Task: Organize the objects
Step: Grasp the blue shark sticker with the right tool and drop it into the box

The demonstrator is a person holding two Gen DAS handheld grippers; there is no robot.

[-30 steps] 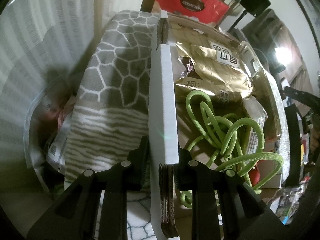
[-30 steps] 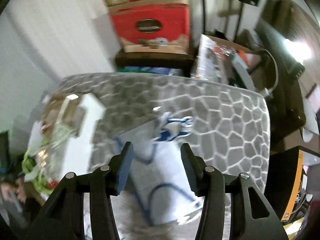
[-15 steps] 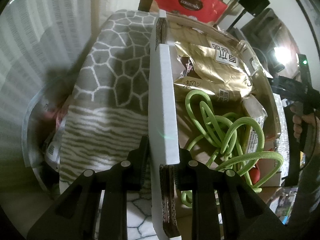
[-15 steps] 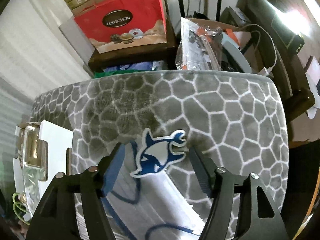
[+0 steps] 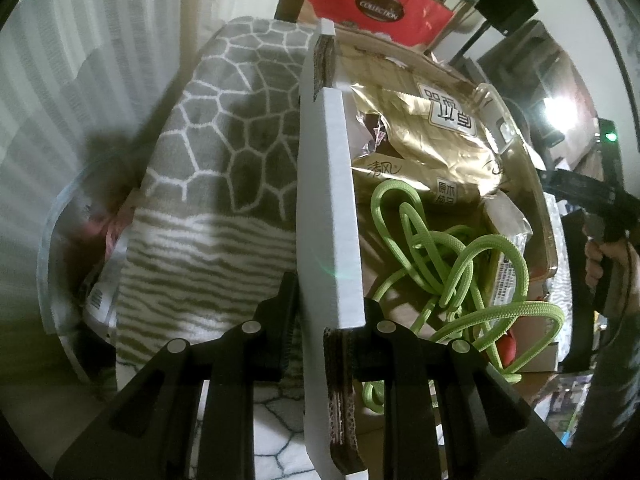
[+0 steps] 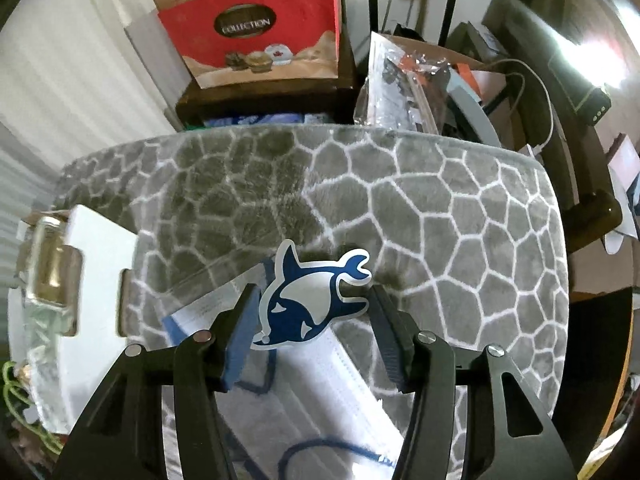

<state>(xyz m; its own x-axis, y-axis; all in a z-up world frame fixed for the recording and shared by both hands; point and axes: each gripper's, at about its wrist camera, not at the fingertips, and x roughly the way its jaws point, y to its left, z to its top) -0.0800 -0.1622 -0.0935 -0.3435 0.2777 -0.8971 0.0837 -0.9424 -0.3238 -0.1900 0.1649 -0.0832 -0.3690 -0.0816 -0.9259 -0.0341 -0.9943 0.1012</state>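
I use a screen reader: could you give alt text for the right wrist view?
The right tool, jaws closing, straddles a blue-and-white dolphin sticker without gripping it yet. The sticker lies on a white face mask on a grey honeycomb-patterned mat.

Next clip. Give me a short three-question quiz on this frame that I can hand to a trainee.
1. True or false: the left tongs are clamped on the white box flap.
2. Which item lies between the right tongs? A) green cord B) dolphin sticker C) gold pouch
3. What surface lies under the face mask?

Key: 1. True. 2. B, the dolphin sticker; the jaws are closing, not yet pressing it. 3. The grey honeycomb mat.
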